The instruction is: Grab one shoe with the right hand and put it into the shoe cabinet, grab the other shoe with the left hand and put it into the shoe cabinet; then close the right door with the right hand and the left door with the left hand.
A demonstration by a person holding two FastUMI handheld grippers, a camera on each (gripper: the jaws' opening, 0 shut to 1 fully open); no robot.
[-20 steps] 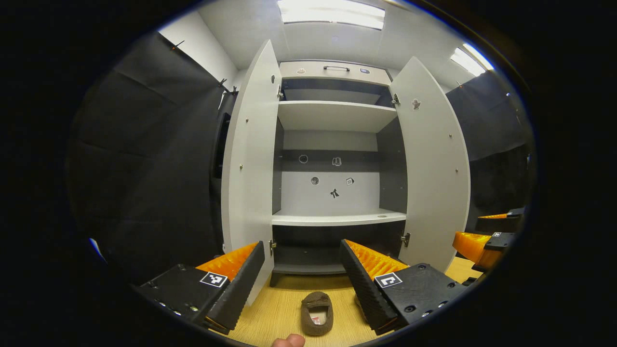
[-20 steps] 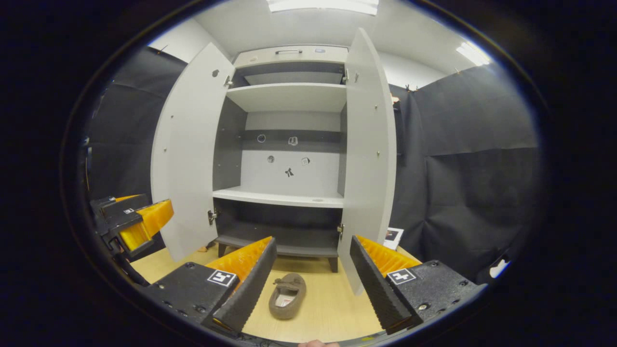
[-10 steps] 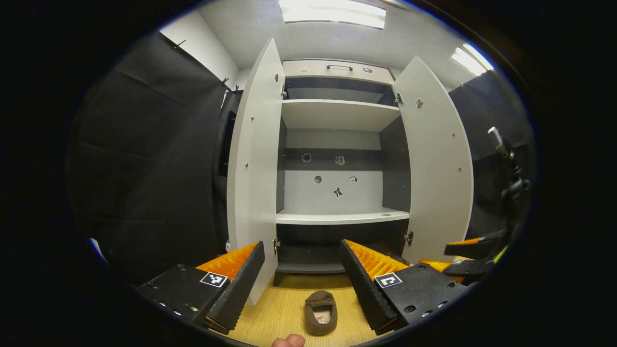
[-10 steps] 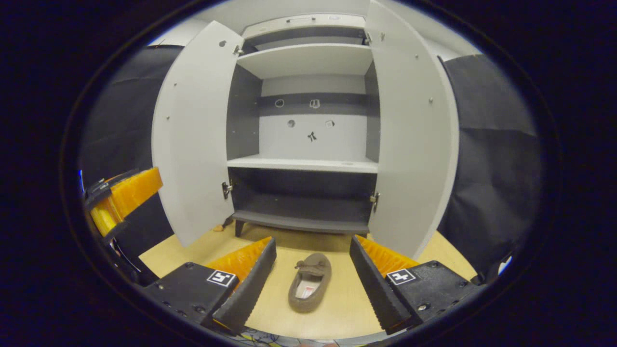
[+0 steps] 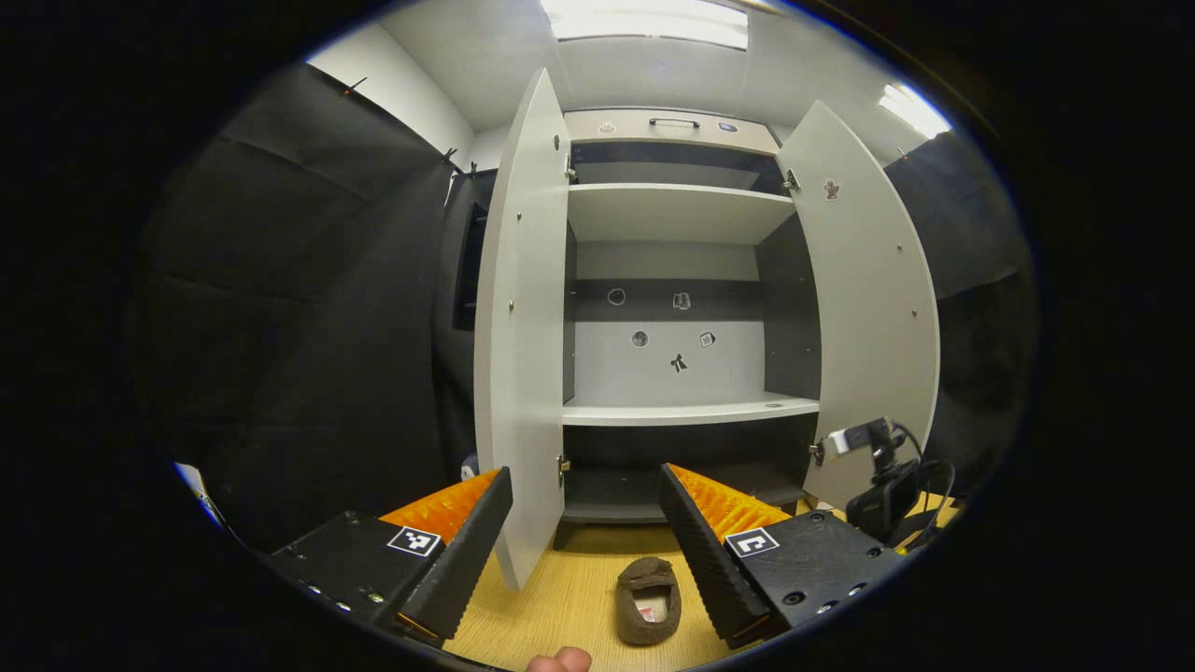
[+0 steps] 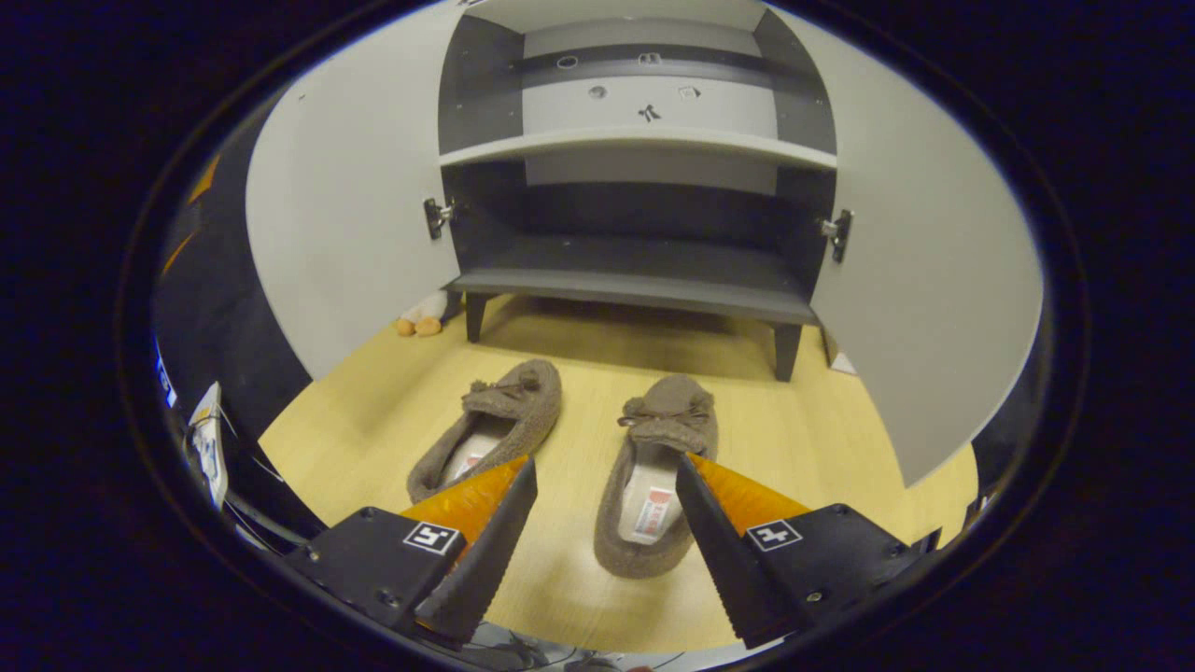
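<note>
Setting: a booth hung with black cloth, with a pale wood floor (image 6: 747, 597) and ceiling light panels (image 5: 644, 19) overhead.
Right gripper (image 6: 607, 523): low over the floor, its jaws wide apart and holding nothing; the heel of one slipper lies between its two fingers, untouched as far as the right gripper view shows.
Right-hand slipper (image 6: 653, 476): a brown fuzzy shoe with a small bow, flat on the floor, toe toward the cabinet.
Left-hand slipper (image 6: 490, 425): the same kind, just beside the first, not touching it, angled slightly; its heel is partly hidden behind the right gripper's left finger.
Left gripper (image 5: 586, 537): held higher and farther back, jaws spread apart and empty; one slipper (image 5: 649, 602) lies on the floor below and between its fingers.
Thumb tip (image 5: 558, 661): at the bottom edge of the left gripper view.
Shoe cabinet (image 6: 635, 280): beyond the slippers, standing on short legs, shelves bare.
Left door (image 5: 521, 327): swung fully open.
Right door (image 5: 873, 299): also open.
Back panel: small stickers (image 5: 679, 362) on it.
</note>
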